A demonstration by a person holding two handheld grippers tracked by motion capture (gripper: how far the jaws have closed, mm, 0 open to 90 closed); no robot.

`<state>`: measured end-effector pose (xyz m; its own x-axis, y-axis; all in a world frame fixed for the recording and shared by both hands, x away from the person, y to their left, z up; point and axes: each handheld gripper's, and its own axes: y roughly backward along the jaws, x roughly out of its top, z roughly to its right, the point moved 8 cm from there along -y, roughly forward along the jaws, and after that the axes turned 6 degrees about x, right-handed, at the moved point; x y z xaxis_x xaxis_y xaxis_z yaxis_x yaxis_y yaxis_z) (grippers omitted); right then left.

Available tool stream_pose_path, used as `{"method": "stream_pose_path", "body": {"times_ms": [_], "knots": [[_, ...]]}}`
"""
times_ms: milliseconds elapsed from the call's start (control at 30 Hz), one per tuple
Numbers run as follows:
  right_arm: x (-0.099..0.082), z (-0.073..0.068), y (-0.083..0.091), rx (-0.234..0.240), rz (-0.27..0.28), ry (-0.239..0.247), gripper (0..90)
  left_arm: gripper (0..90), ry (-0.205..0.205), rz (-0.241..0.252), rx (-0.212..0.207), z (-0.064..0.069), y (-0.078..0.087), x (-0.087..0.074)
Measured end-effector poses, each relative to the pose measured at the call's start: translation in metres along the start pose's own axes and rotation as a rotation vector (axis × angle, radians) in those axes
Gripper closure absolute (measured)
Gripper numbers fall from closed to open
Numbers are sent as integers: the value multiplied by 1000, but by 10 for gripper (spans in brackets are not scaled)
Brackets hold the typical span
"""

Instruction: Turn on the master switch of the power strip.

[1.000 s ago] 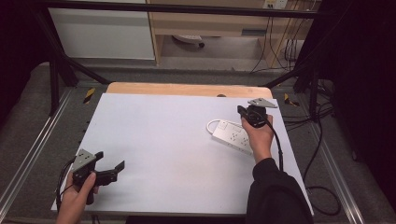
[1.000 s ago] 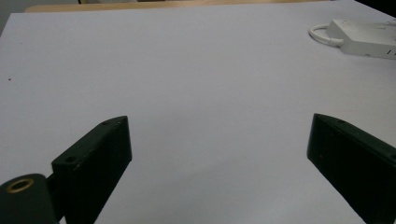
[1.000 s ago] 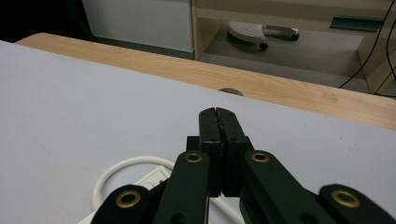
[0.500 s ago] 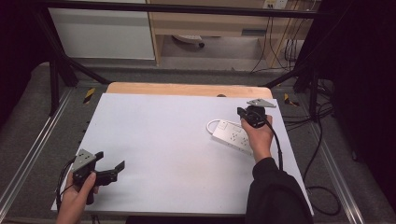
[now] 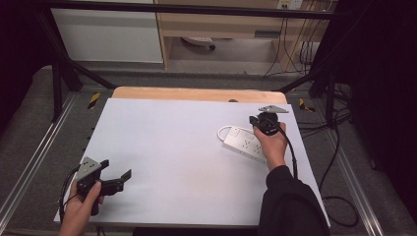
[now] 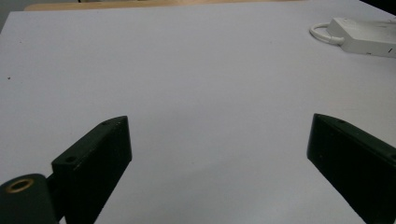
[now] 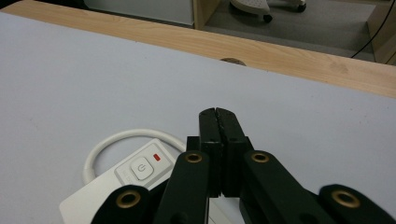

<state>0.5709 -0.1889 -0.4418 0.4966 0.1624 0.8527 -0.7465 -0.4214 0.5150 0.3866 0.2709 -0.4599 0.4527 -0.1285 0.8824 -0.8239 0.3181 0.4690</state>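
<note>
A white power strip (image 5: 241,141) lies on the right side of the white table (image 5: 182,142), its white cord looped at its far end. My right gripper (image 5: 255,120) hangs over that end, jaws pressed together with nothing between them. In the right gripper view the shut right gripper (image 7: 218,114) stands just above and right of the power strip (image 7: 107,196), beside its round switch (image 7: 141,167) and red light (image 7: 156,157). My left gripper (image 5: 116,168) rests open near the front left corner. In the left gripper view the left gripper (image 6: 219,123) has bare table between its jaws and the power strip (image 6: 364,35) far off.
A wooden strip (image 5: 196,93) runs along the table's far edge, with a small round mark (image 5: 232,101) in it. Black frame bars and metal rails flank the table. Cables (image 5: 334,162) trail on the floor at the right. A cabinet (image 5: 108,34) stands behind.
</note>
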Motion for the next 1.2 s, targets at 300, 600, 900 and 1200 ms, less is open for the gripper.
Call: {"method": "stream_pose_path", "body": {"times_ms": [300,600,900,1200], "knots": [[-7,-4,-5,15,-40,13,900,65,-1,-1,-1,0,0,0],[-14,-12,-11,25,-75,22,900,66,-3,-3,-4,1,0,0],[-17,-22,-20,41,-85,30,900,66,0,-4,-7,1,0,-1],[-21,-32,-29,57,-99,39,900,66,-2,-2,-9,1,0,-1]]}}
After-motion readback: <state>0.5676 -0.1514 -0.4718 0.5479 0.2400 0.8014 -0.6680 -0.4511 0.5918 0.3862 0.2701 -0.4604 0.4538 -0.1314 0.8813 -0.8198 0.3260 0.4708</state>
